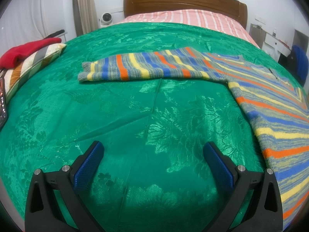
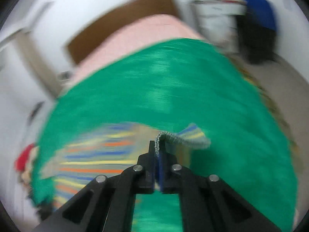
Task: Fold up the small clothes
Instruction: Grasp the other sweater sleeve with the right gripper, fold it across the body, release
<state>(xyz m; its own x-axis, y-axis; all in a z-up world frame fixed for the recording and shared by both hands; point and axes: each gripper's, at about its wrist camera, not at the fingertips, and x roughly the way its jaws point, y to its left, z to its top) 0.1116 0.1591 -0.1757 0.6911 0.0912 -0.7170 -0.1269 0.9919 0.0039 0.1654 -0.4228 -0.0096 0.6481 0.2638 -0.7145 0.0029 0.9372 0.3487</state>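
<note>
A striped knit sweater (image 1: 270, 104) in blue, orange, yellow and grey lies on the green bedspread (image 1: 135, 116), one sleeve (image 1: 139, 67) stretched out to the left. My left gripper (image 1: 153, 148) hovers open over bare bedspread, well short of the sleeve, nothing between its blue pads. In the blurred right wrist view my right gripper (image 2: 158, 145) is shut on the sweater's grey ribbed cuff (image 2: 179, 137), which sticks up and curls to the right of the fingertips. The rest of the sweater (image 2: 92, 160) trails down to the left on the bedspread (image 2: 173, 87).
A striped cushion (image 1: 32, 63) with a red garment (image 1: 27, 50) on it sits at the bed's left edge. A pink striped sheet (image 1: 193, 17) and a wooden headboard (image 1: 183, 0) lie beyond. A blue chair (image 1: 299, 63) stands at right.
</note>
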